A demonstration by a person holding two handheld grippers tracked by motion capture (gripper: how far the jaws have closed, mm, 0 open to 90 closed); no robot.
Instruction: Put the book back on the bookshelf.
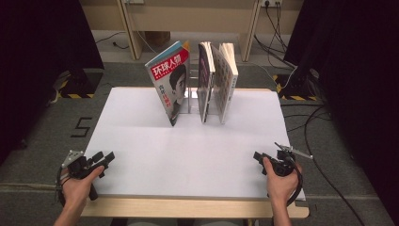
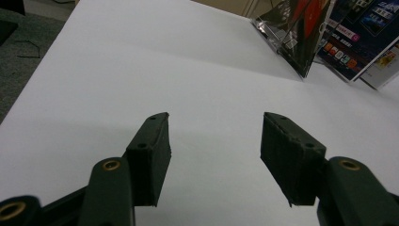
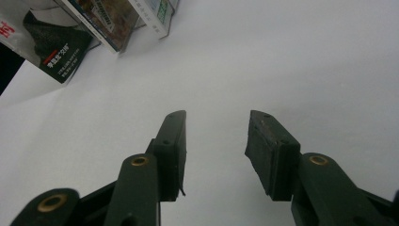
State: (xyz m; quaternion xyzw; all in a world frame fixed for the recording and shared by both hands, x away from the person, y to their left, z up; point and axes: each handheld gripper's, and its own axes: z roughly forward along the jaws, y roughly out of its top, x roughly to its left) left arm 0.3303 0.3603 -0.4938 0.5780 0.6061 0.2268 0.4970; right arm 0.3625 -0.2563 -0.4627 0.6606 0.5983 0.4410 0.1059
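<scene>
I read both tools as idle. The left gripper [image 1: 109,157] and right gripper [image 1: 258,156] each have jaws spread, nothing between them. The red-covered magazine [image 1: 170,84] leans tilted against the clear acrylic book stand [image 1: 190,101] at the white tabletop's [image 1: 188,150] far side, well apart, left of the stand, so the left gripper looks nearer.

The left gripper [image 2: 214,141] holds its two black jaws wide apart over a bare white table surface [image 2: 141,61], with nothing between them. At the upper right, well apart from the jaws, glossy-covered magazines [image 2: 306,33] lean tilted in a clear plastic stand [image 2: 277,40].
</scene>
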